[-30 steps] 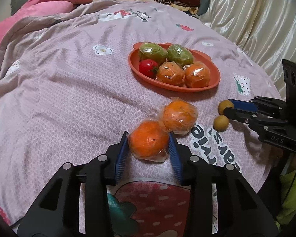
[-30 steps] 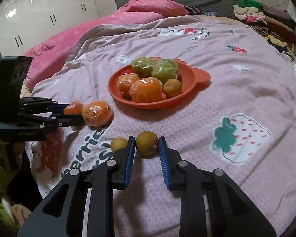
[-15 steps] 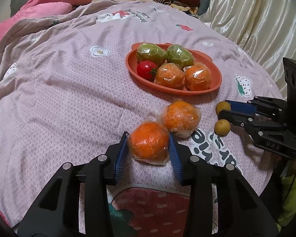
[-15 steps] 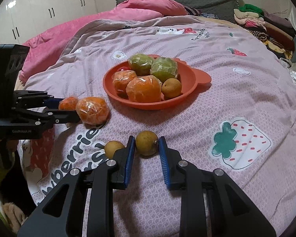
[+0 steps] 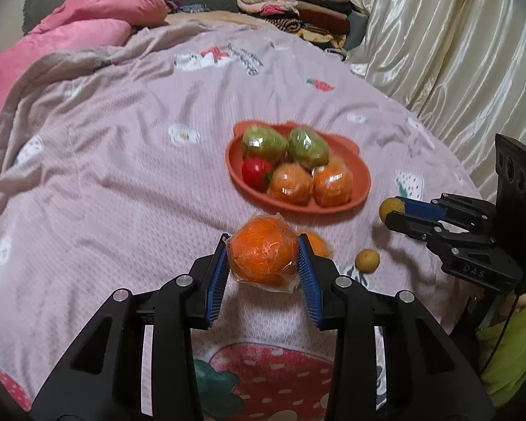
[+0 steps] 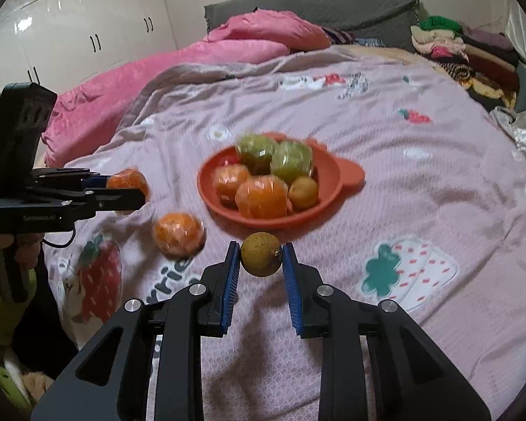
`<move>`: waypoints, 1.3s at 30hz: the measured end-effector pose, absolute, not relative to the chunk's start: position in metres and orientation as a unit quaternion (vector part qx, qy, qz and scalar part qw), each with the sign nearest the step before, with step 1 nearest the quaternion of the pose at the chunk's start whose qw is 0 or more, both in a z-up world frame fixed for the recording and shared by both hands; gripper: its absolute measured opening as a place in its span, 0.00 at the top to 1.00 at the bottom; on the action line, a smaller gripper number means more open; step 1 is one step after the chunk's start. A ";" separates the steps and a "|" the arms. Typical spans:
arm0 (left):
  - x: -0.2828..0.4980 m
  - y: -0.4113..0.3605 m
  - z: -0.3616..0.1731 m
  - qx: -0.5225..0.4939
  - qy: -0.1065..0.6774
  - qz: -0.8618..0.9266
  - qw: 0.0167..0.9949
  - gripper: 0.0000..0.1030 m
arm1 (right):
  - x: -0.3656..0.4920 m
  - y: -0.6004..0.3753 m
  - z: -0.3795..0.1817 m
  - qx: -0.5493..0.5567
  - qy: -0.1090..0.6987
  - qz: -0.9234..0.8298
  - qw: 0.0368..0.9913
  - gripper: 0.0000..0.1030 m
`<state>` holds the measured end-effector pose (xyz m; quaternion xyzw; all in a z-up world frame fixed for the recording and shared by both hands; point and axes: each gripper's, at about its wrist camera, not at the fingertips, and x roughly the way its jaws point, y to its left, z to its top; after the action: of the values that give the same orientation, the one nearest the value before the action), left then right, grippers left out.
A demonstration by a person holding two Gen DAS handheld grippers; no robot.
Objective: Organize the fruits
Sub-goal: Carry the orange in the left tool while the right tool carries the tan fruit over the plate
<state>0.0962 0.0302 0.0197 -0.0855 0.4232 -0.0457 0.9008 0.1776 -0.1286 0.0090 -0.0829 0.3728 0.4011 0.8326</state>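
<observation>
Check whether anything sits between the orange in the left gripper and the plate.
Nothing visible does. The left gripper holds the wrapped orange above the blanket, and only bare blanket lies between it and the plate's near rim. A second orange lies off to the side. The plate itself is nearly full.

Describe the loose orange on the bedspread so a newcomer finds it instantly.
Start at the orange plate on the pink bedspread. Nearer than its left rim, one plastic-wrapped orange lies alone on the fabric beside a printed strawberry. Its twin is clamped in the left gripper; this one touches nothing else.
</observation>
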 end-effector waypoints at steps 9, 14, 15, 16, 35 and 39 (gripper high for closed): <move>0.111 0.034 0.043 -0.082 0.404 -0.040 0.910 0.71 | 0.190 -0.121 0.041 -0.086 0.340 0.408 0.843 0.77; 0.120 0.032 0.048 -0.080 0.402 -0.042 0.911 0.71 | 0.198 -0.117 0.050 -0.086 0.331 0.410 0.846 0.77; 0.121 0.032 0.049 -0.079 0.402 -0.042 0.911 0.71 | 0.199 -0.117 0.051 -0.085 0.330 0.410 0.846 0.77; 0.124 0.031 0.050 -0.078 0.401 -0.043 0.912 0.71 | 0.202 -0.117 0.052 -0.084 0.330 0.408 0.847 0.77; 0.174 0.024 0.039 -0.058 0.428 -0.045 0.901 0.71 | 0.239 -0.111 0.075 -0.070 0.313 0.398 0.860 0.77; 0.183 0.023 0.032 -0.058 0.434 -0.046 0.898 0.71 | 0.241 -0.112 0.064 -0.064 0.326 0.398 0.855 0.77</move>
<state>0.1831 0.0229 0.0320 -0.0585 0.4345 -0.0456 0.8976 0.2409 -0.1123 0.0641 -0.0639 0.3260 0.3975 0.8553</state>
